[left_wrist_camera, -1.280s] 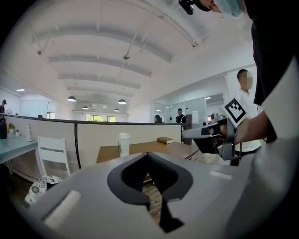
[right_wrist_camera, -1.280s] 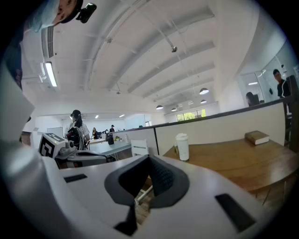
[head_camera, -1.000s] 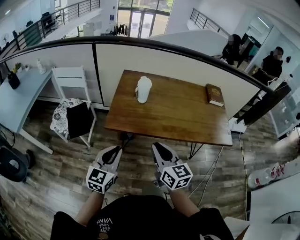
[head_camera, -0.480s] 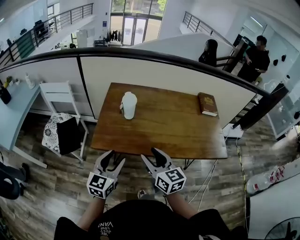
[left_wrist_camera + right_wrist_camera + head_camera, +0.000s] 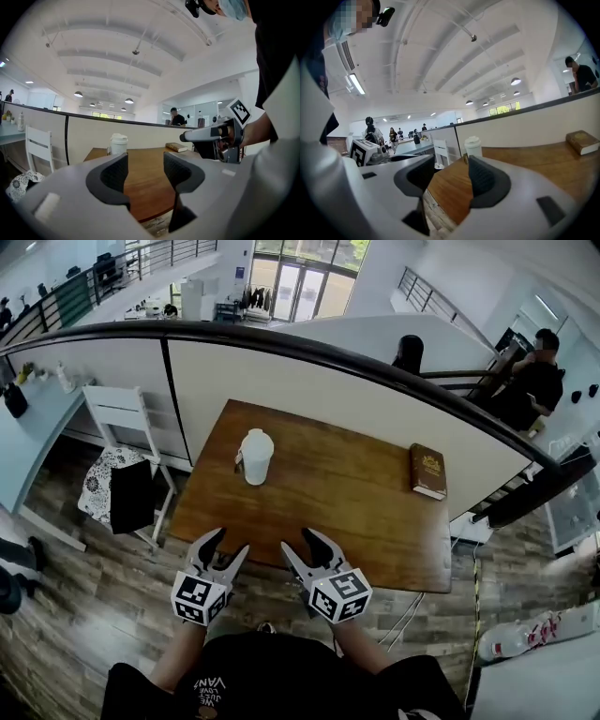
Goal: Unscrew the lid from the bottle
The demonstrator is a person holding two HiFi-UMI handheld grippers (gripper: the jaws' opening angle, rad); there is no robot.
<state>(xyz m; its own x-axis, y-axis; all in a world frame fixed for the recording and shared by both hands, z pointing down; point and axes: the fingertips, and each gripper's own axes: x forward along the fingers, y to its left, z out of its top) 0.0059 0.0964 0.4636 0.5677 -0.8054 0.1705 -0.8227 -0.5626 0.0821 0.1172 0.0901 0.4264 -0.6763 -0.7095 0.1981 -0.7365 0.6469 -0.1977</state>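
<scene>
Wooden table (image 5: 356, 507) with bottle (image 5: 256, 457) and book (image 5: 428, 471), plank floor (image 5: 84, 615), left gripper (image 5: 232, 541), right gripper (image 5: 294, 539), both jaws just opened partway, empty

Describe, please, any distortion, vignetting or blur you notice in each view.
Head view: fisheye bows the partition rail; white bottle sharp. Left gripper view: black round vignette, bright ceiling. Right gripper view: same vignette, strip light glaring.
</scene>
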